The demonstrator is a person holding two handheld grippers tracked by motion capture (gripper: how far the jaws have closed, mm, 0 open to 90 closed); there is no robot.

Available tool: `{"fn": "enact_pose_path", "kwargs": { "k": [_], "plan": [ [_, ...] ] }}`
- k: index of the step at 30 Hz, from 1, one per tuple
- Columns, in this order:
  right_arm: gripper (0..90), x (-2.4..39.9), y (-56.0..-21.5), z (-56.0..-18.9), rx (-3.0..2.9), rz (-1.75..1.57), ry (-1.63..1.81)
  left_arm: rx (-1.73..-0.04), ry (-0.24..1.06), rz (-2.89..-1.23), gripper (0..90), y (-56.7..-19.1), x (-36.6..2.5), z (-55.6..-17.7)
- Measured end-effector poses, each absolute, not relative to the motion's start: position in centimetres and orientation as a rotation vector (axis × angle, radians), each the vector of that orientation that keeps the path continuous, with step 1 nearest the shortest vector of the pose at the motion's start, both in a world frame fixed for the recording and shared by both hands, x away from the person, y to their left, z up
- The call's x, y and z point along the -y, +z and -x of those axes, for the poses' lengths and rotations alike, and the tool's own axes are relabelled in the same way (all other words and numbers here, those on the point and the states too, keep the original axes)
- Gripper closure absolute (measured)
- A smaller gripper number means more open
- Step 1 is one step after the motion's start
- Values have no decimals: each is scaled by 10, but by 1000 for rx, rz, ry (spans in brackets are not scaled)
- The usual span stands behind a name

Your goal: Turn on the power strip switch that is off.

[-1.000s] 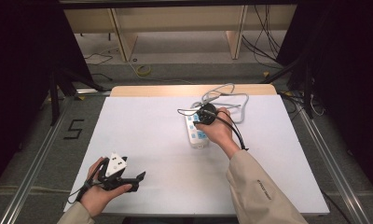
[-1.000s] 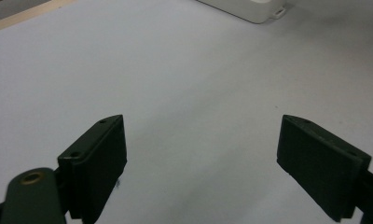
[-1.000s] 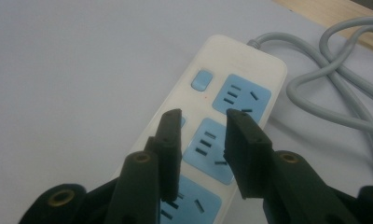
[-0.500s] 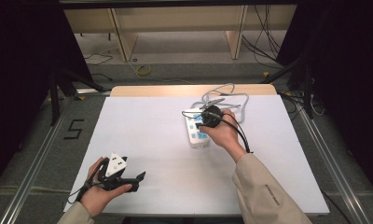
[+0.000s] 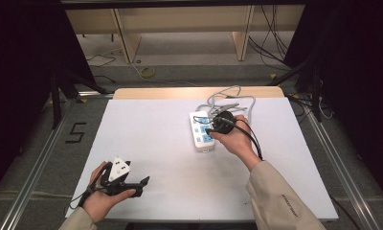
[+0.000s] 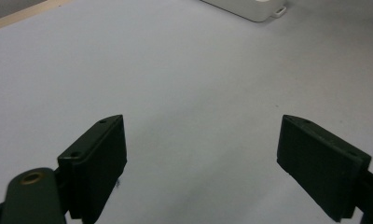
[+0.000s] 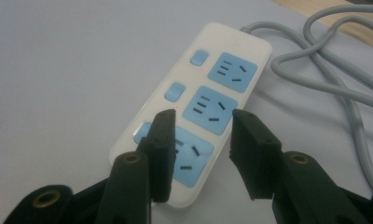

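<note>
A white power strip [image 5: 200, 139] with blue sockets and blue switches lies flat at the table's right middle. Its grey cable [image 5: 228, 98] coils behind it. My right gripper [image 5: 209, 130] hovers just over the strip's near end. In the right gripper view the right gripper [image 7: 203, 116] stands partly open above the strip [image 7: 231, 46], over the middle and near sockets; its jaws have just been opening and nothing is gripped between them. My left gripper [image 5: 144, 182] rests near the front left edge; its jaws are wide open over bare table [image 6: 203, 123], with the strip's corner [image 6: 250, 7] far off.
The white table sheet [image 5: 146, 129] ends in a wooden strip at the far edge. The grey cable [image 7: 324, 70] loops close to the right of the strip. Shelf legs and loose cables stand on the floor beyond; metal rails run along both sides.
The right hand and its gripper have shifted slightly to the right and nearer along the strip. The left hand has kept still.
</note>
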State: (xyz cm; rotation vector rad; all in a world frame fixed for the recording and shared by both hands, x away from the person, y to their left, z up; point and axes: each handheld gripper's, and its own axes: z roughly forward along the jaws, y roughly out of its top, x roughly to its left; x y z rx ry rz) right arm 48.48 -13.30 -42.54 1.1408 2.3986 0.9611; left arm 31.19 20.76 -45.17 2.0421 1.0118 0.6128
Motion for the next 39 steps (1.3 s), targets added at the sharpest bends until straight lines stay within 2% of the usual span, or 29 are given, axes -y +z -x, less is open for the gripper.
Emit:
{"fn": "enact_pose_path", "kwargs": {
  "k": [39],
  "plan": [
    [553,182,-416,-443,-2372,-1157,1014,-1020,613,-2044,154,-452,-208,-312]
  ]
}}
